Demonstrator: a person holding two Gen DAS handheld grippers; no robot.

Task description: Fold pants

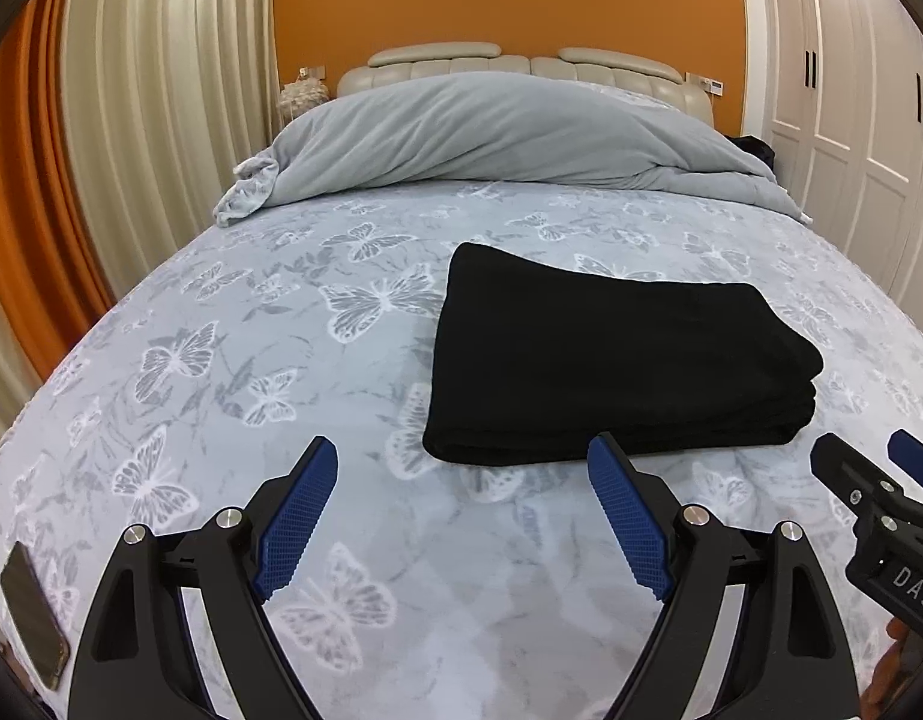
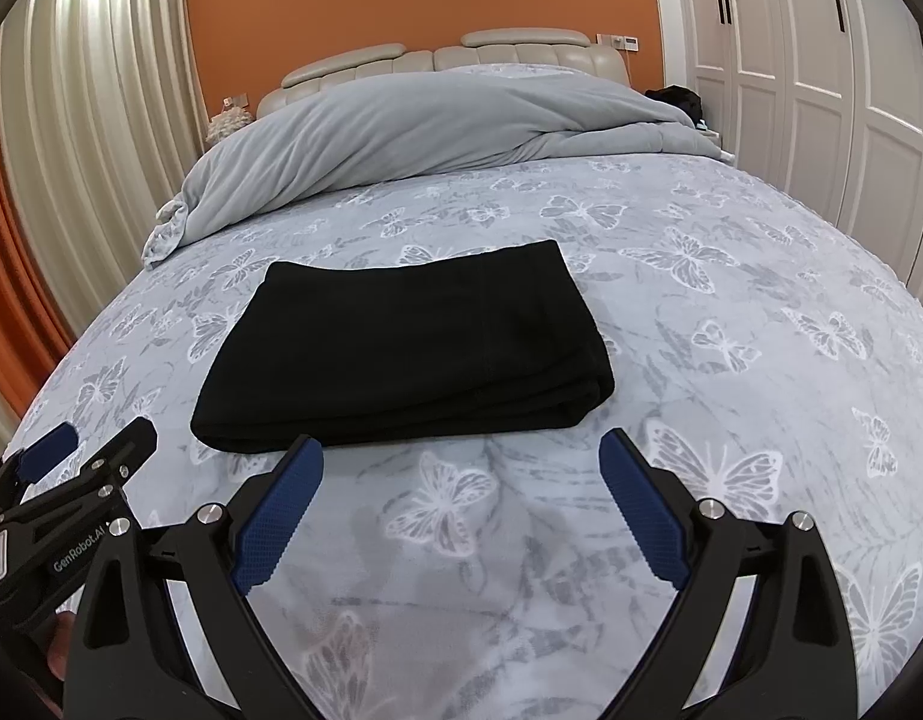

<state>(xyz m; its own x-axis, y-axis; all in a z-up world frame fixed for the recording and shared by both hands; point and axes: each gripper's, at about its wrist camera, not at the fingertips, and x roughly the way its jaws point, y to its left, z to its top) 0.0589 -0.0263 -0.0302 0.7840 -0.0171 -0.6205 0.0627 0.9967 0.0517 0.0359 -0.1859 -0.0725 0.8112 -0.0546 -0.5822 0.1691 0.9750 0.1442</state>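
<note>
The black pants lie folded into a thick, layered rectangle on the butterfly-print bedspread; they also show in the right wrist view. My left gripper is open and empty, hovering just short of the pants' near edge. My right gripper is open and empty, also just short of the near edge. Each gripper shows at the edge of the other's view, the right one and the left one.
A rumpled grey duvet is heaped at the head of the bed before a cream headboard. A phone lies at the bed's near left edge. Curtains hang left, white wardrobes stand right.
</note>
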